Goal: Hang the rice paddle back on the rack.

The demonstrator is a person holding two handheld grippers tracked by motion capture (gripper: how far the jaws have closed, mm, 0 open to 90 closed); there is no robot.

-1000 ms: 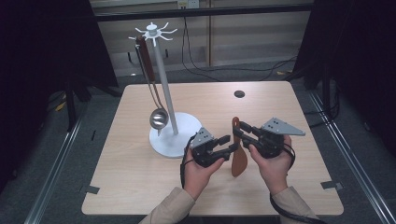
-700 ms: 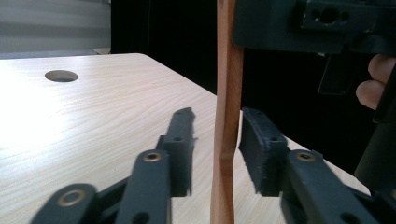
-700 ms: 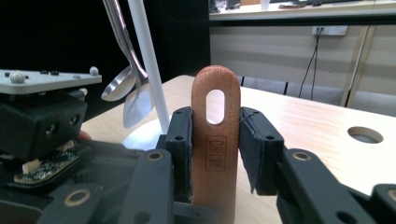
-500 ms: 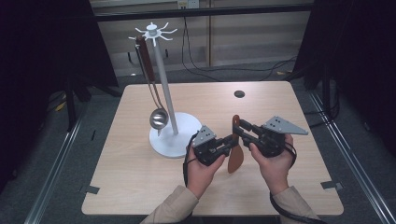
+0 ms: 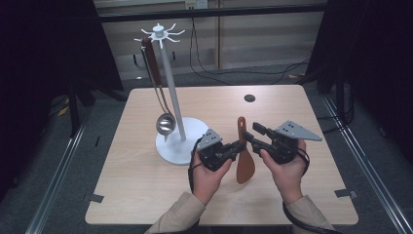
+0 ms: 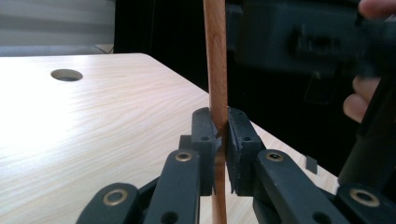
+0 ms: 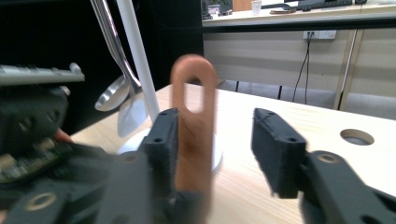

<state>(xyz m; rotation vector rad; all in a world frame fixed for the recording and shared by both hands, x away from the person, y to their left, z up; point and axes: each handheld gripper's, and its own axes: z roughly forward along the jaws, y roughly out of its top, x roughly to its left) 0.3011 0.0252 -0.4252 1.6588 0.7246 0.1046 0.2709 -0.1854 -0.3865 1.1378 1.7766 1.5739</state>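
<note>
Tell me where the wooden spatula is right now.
In the high view the wooden spatula stands near the table's front edge, clamped on its handle by the left gripper, with the open right gripper beside it, right of the white rack.

Matt wooden spatula, glossy steel ladle
</note>
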